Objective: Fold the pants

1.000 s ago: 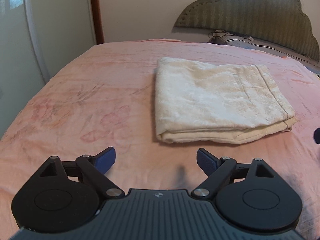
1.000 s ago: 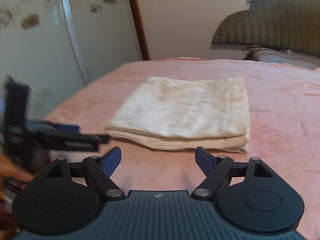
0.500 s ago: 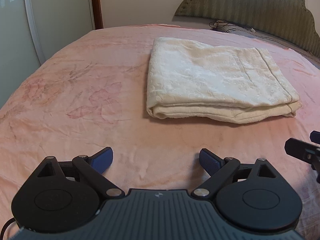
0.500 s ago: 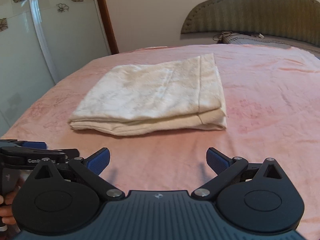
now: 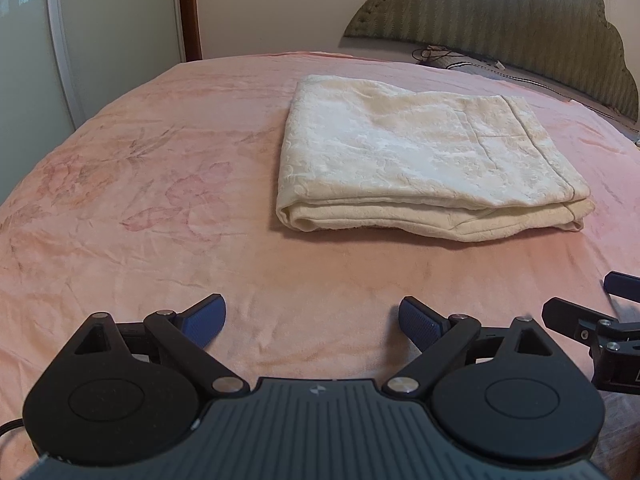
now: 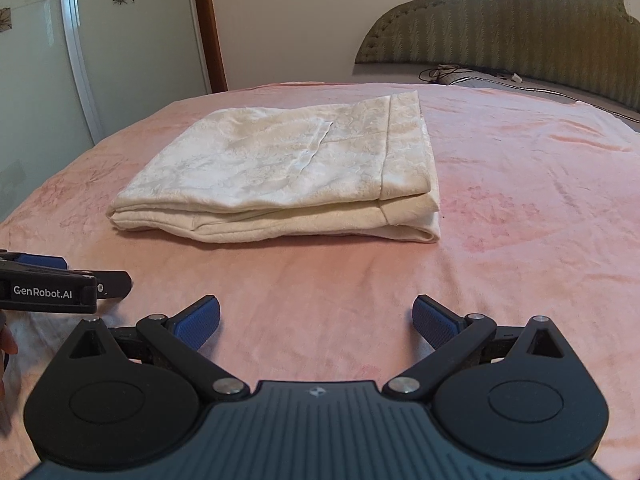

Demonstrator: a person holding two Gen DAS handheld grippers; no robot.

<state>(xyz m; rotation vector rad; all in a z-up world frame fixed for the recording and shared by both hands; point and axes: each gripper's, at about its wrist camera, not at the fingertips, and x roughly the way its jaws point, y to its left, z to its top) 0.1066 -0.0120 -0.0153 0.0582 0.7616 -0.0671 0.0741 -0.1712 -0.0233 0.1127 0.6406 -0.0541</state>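
Folded cream pants (image 5: 428, 168) lay on the pink bedspread (image 5: 160, 184) before the headboard (image 5: 520, 32); left gripper (image 5: 312, 320) and right gripper (image 6: 316, 322) stood spread wide, empty, nothing lying between them and the pants

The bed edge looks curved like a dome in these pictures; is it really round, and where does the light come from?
Left wrist view: fisheye bending bows the pink bedspread; folded pants sharp, soft shadow below their near edge. Right wrist view: same bowing; daylight from the upper right, no glare.
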